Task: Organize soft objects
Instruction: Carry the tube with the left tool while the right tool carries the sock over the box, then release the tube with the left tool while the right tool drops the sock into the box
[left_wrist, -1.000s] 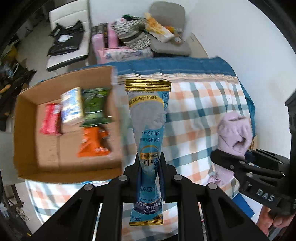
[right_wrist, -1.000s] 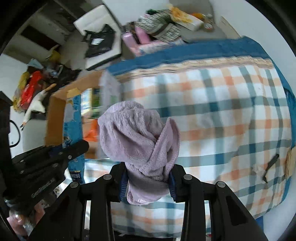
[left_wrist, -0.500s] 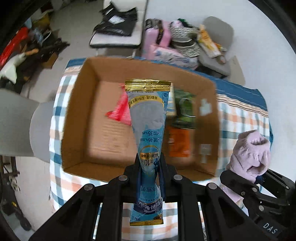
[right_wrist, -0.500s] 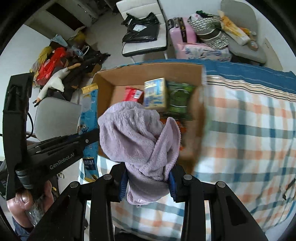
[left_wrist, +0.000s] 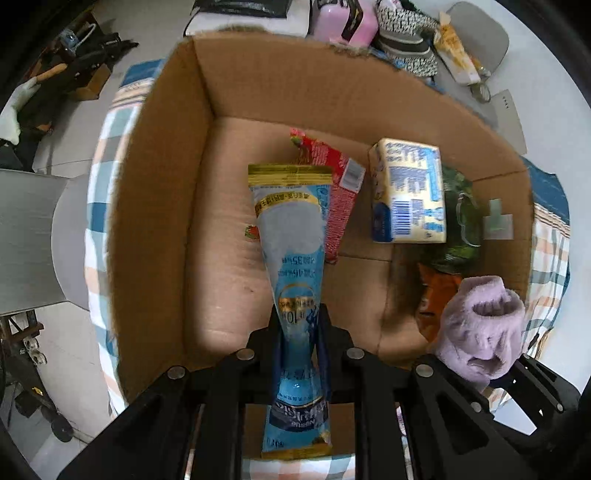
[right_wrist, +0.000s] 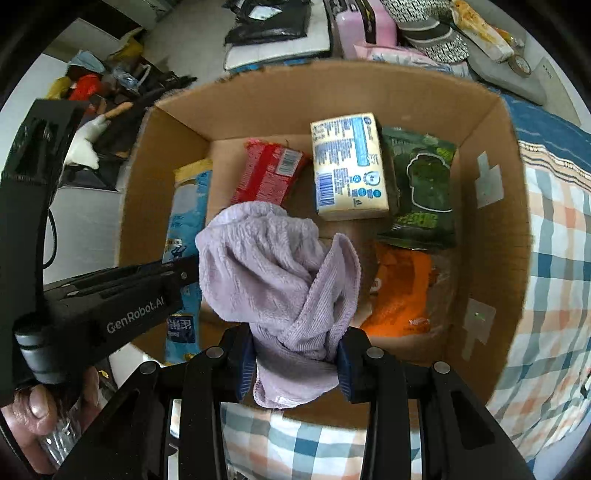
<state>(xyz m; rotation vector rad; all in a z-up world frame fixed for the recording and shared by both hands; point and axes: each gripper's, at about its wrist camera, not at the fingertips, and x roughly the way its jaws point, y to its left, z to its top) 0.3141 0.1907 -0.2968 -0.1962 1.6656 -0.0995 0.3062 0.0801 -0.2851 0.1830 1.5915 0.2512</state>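
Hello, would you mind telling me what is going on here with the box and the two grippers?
A person is packing soft items into a cardboard box that sits on a checked cloth. The left gripper is shut on a blue cone-shaped snack packet, held over the box's left side. The right gripper is shut on a bunched lilac towel, also over the box. Inside lie a red packet, a tissue pack, a green packet and an orange packet.

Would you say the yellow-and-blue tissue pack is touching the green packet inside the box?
Touching. In the right wrist view, the tissue pack overlaps the left edge of the green packet, with no gap between them.
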